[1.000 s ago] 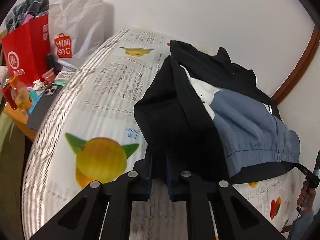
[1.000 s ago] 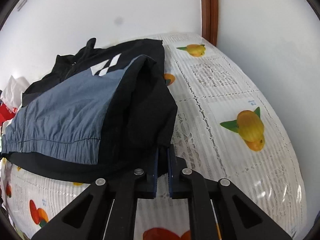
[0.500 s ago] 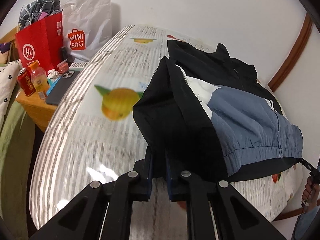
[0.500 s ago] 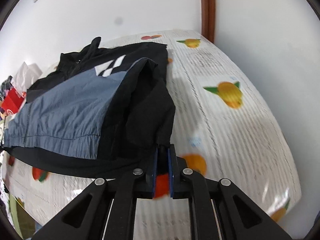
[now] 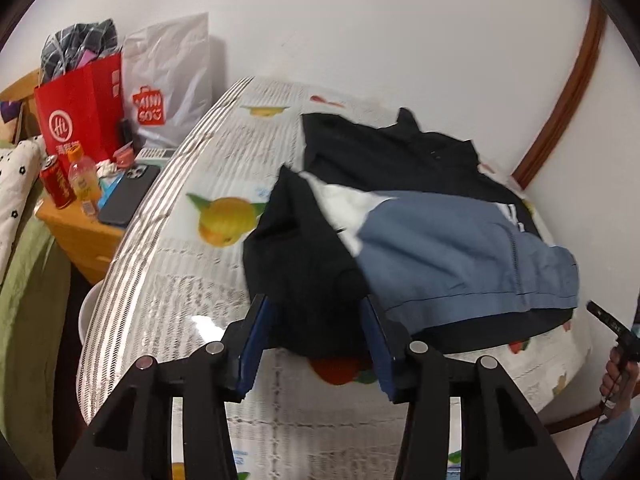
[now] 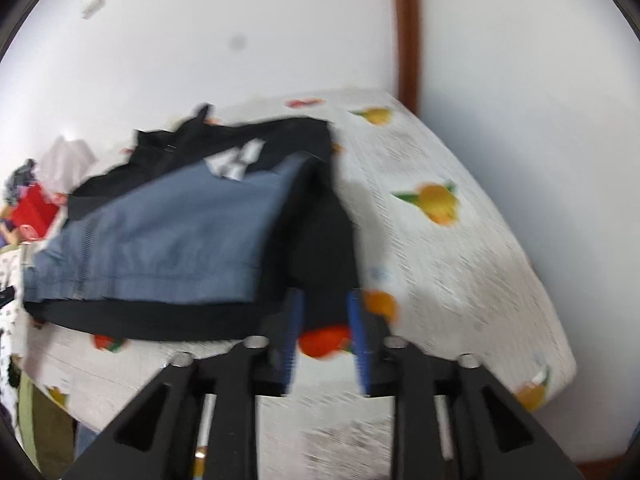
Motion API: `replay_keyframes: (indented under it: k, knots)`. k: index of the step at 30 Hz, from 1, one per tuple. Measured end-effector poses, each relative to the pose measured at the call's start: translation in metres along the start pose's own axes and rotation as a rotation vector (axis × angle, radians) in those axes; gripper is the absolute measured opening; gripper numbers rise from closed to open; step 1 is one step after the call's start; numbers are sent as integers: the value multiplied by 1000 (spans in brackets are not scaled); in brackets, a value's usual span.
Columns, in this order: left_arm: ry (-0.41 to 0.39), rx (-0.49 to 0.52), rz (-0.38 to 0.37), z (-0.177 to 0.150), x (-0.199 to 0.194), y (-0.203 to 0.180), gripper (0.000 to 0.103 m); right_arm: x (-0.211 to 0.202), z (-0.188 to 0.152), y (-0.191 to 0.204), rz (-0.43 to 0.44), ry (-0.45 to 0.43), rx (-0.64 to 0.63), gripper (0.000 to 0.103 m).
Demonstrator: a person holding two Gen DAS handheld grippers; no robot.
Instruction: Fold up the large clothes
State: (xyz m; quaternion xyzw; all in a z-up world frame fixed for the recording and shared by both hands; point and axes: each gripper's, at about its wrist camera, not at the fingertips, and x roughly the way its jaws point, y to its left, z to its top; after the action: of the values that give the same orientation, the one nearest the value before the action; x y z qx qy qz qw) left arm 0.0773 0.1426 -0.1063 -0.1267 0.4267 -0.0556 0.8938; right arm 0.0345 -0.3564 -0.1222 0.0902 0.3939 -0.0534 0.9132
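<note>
A fruit-print tablecloth [image 5: 192, 280] covers the table in front of you, white walls behind. The black and blue jacket [image 5: 440, 240] lies folded on it. Your left gripper [image 5: 316, 336] stands wide apart around a black sleeve, not pinching it. Your right gripper [image 6: 326, 332] is spread too, at the jacket's near edge.

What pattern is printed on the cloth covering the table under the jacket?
The tablecloth is white with printed orange and red fruit, seen best in the left wrist view.

Jacket [image 5: 460, 248] – matt cloth; tablecloth [image 5: 192, 280] – glossy plastic; side table [image 5: 80, 232] – wood.
</note>
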Motion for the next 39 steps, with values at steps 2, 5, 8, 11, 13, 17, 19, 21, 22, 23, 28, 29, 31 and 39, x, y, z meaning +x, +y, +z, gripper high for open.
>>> replay_keyframes:
  k: [2,5,8,11,13,17,19,21,22,23,28,29,31,39]
  knots:
    - [4,-9,-33,2,1,-5,46,2,4,12,20,-13,-8,43]
    - [20,-25,-53,4,10,-12,47,11,10,25,35,-16,11,45]
    - [46,-18,-66,7,23,-19,47,23,12,30,34,-13,52,46]
    - [81,-21,-74,12,38,-22,47,30,11,29,31,2,86,46]
    - [102,-22,-80,14,44,-23,47,36,11,25,48,16,97,46]
    - [113,-27,-97,19,55,-25,47,49,13,20,39,34,111,46]
    - [118,-34,-103,22,59,-26,46,54,14,21,33,33,121,46]
    - [115,-34,-103,25,60,-30,38,55,15,26,17,17,111,45]
    - [112,-32,-101,26,59,-31,33,55,16,28,16,12,105,44]
    - [102,-28,-98,28,56,-34,29,55,17,31,2,9,96,37]
    - [33,40,-97,35,37,-47,14,36,22,44,9,-45,41,15]
    - [8,51,-95,39,31,-50,14,32,24,46,14,-58,32,12]
    - [-17,54,-110,47,24,-54,13,20,32,48,33,-100,27,9]
    - [-113,35,-130,98,15,-58,12,-8,82,55,75,-226,47,8]
